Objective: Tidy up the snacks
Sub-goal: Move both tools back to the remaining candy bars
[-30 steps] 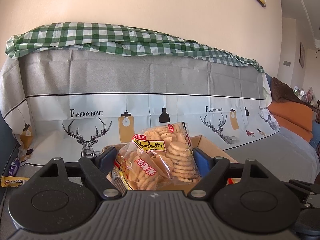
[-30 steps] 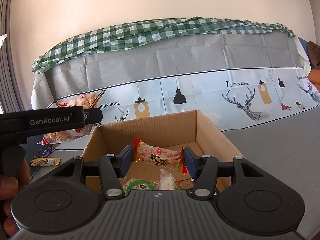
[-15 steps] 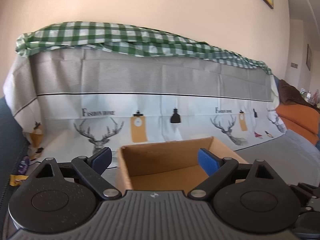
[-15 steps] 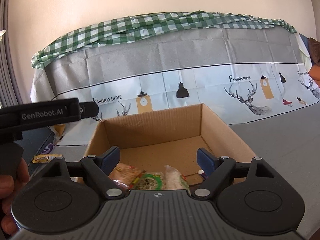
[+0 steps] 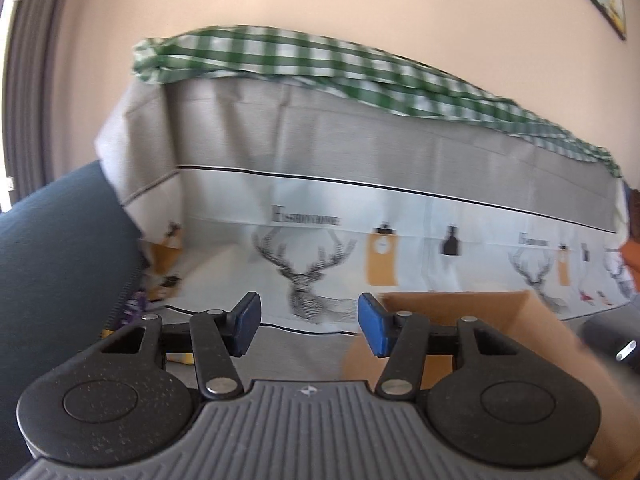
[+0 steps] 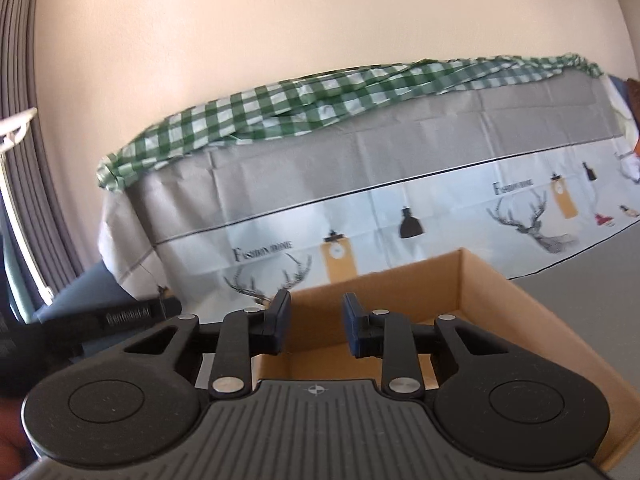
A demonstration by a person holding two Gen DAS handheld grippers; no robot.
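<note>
The open cardboard box (image 6: 480, 280) stands on the grey cover in front of the deer-print cloth. My right gripper (image 6: 316, 328) hovers over the box's near left part, its jaws closing with nothing between them. The box's floor and the snacks in it are hidden behind the gripper body. In the left wrist view the box (image 5: 460, 312) lies to the right, and my left gripper (image 5: 308, 328) points left of it at the cloth, jaws closing and empty. The left gripper's black side (image 6: 128, 314) shows at the left of the right wrist view.
Small snack wrappers, one purple (image 5: 136, 304) and one yellow (image 5: 176, 357), lie on the cover at the far left beside a dark blue cushion (image 5: 60, 260). A green checked cloth (image 6: 320, 108) tops the sofa back. A blurred dark device (image 5: 616, 344) sits at the right edge.
The left gripper let go of the cookie bag and swung left, away from the box. The right gripper let go of its snack packet and rose. Both jaws widened, then narrowed.
</note>
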